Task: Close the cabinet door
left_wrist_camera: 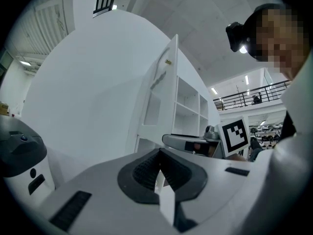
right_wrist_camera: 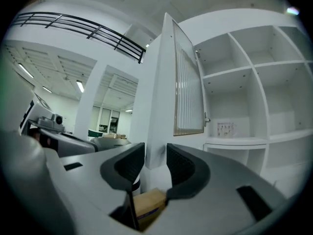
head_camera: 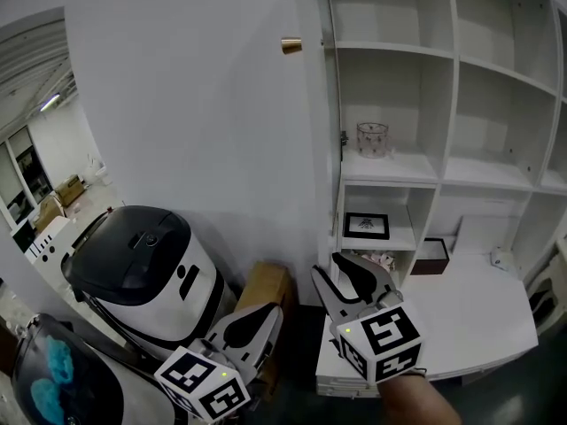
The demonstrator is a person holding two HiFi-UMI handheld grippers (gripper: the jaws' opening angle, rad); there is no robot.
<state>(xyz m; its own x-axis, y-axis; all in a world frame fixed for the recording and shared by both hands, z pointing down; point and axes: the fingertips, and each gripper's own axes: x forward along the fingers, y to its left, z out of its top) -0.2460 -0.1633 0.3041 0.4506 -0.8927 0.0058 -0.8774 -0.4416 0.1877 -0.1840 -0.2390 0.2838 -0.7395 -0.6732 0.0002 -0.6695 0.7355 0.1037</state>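
Observation:
The white cabinet door [head_camera: 195,104] stands swung wide open to the left, its brass knob [head_camera: 291,45] near the top edge. In the right gripper view the door [right_wrist_camera: 161,106] is edge-on, ahead of the jaws, with a ribbed panel on its inner face. My right gripper [head_camera: 330,266] hangs low in front of the shelves, open, nothing between its pads [right_wrist_camera: 155,155]. My left gripper [head_camera: 257,319] is lower left, its pads together [left_wrist_camera: 157,168] with nothing held. In the left gripper view the door [left_wrist_camera: 161,97] and knob [left_wrist_camera: 167,61] lie farther off.
Open white shelves [head_camera: 496,69] hold a glass jar [head_camera: 373,139], a framed picture [head_camera: 366,227] and a dark box [head_camera: 431,257]. A white ledge [head_camera: 478,308] juts out below. A black-and-white rounded appliance [head_camera: 142,273] and a cardboard box [head_camera: 266,290] sit under the door.

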